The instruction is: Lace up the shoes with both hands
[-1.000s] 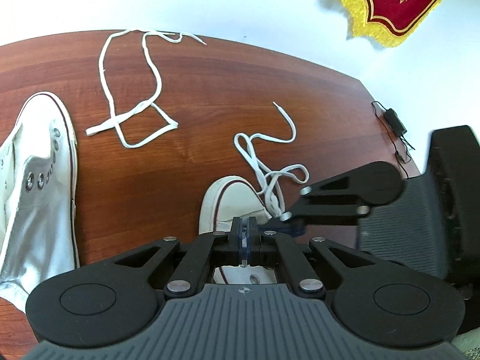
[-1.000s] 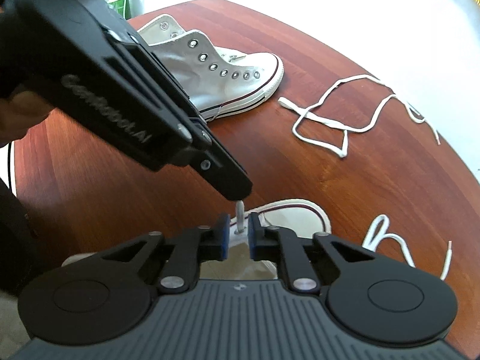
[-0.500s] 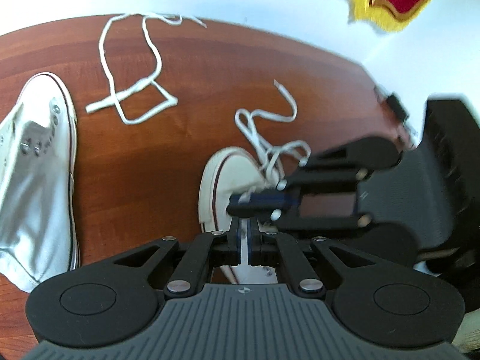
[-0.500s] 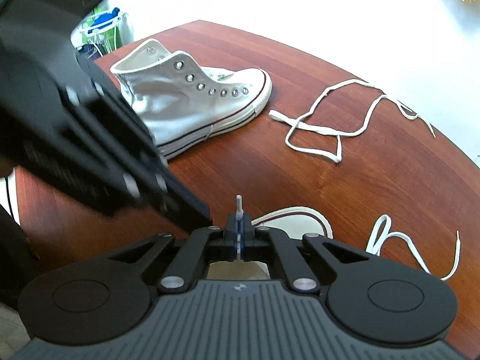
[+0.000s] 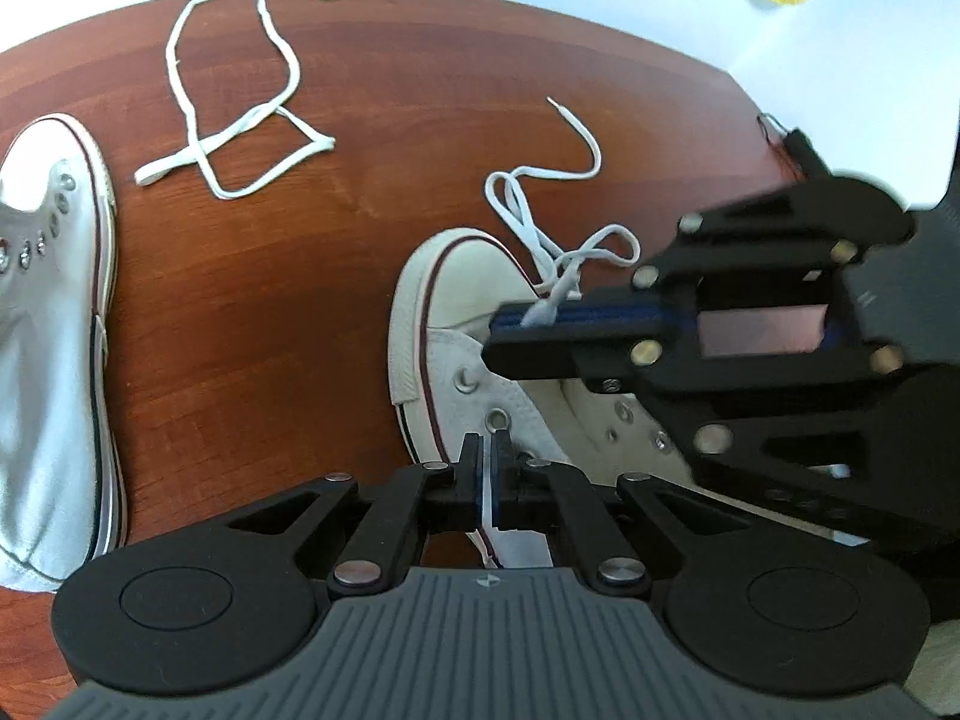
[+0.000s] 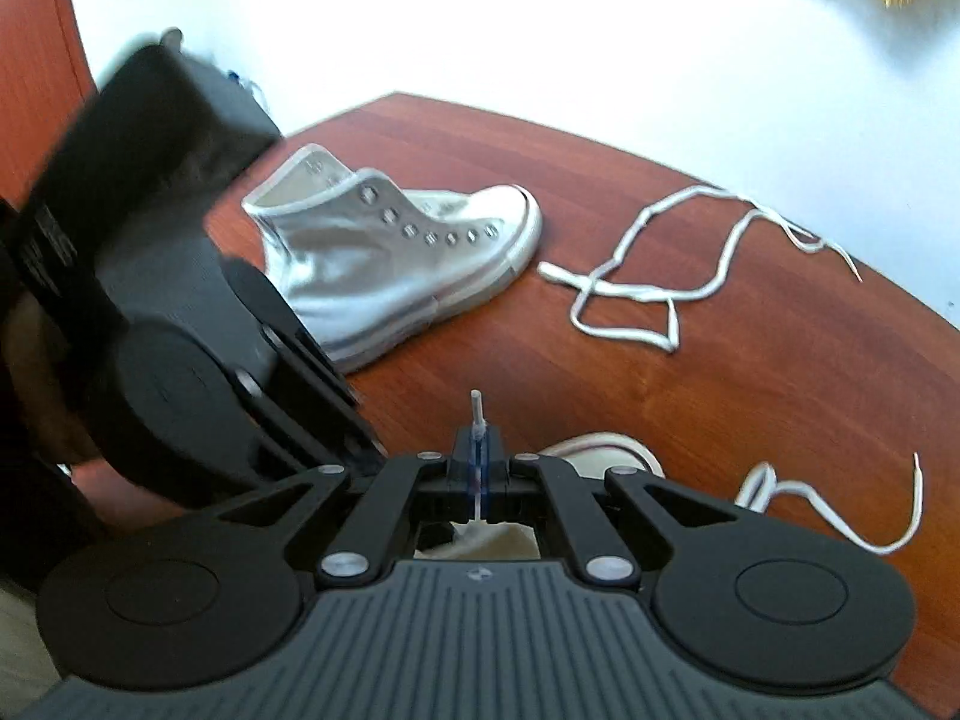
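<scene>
Left wrist view: white high-top sneaker (image 5: 456, 324) sits toe-up at centre on the reddish wood counter (image 5: 270, 312), eyelets facing the camera. Left gripper (image 5: 486, 468) at 6 o'clock, jaws pressed together just above the sneaker's eyelet row; a thin pale sliver shows between the pads, cannot tell whether it is lace.

Right gripper (image 5: 528, 318) comes in from 3 o'clock, jaws clamped on the shoelace (image 5: 558, 222) above the toe cap; the rest of the lace loops away toward 1 o'clock.

Second sneaker (image 5: 54, 312), unlaced, lies at 9 o'clock. Loose shoelace (image 5: 240, 132) sprawls at 11 o'clock, well apart from both shoes.

Right wrist view: lace tip (image 6: 477, 411) sticks up between the closed pads. Second sneaker at 11 o'clock, loose lace at 2 o'clock. Frame blurred.
</scene>
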`<act>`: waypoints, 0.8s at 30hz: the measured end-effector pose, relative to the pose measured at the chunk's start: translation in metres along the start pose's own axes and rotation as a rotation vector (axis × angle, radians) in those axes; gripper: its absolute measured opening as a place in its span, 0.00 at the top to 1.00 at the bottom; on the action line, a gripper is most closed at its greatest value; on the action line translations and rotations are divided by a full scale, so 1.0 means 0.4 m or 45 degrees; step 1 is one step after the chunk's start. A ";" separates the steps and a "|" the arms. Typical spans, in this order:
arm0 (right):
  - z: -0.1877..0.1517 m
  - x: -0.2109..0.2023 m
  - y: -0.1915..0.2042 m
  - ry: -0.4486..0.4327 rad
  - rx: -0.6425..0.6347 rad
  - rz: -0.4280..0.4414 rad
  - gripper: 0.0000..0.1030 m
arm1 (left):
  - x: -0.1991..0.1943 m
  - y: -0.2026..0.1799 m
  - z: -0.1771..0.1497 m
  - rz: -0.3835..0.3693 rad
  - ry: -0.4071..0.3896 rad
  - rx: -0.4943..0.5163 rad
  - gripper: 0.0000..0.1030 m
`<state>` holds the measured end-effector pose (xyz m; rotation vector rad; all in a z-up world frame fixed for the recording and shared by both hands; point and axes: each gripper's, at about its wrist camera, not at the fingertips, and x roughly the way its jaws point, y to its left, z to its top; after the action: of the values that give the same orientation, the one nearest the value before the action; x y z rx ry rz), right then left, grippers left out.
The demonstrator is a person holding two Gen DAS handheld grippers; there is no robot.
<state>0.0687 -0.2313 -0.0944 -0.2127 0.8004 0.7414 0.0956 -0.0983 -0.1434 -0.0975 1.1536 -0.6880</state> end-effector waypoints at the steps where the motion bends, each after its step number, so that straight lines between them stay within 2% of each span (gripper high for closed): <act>1: 0.006 -0.008 0.003 -0.016 0.005 0.008 0.99 | 0.003 0.001 0.000 0.000 0.002 -0.003 0.99; 12: 0.091 -0.125 0.013 -0.179 0.079 0.060 0.99 | 0.013 0.002 -0.002 0.009 0.003 0.002 0.98; 24: 0.187 -0.247 0.019 -0.310 0.106 0.057 0.99 | 0.001 -0.016 -0.010 0.050 -0.029 0.038 0.98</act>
<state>0.0608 -0.2444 0.0289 -0.0287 0.6044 0.7579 0.0893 -0.1024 -0.1429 -0.0566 1.1204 -0.6675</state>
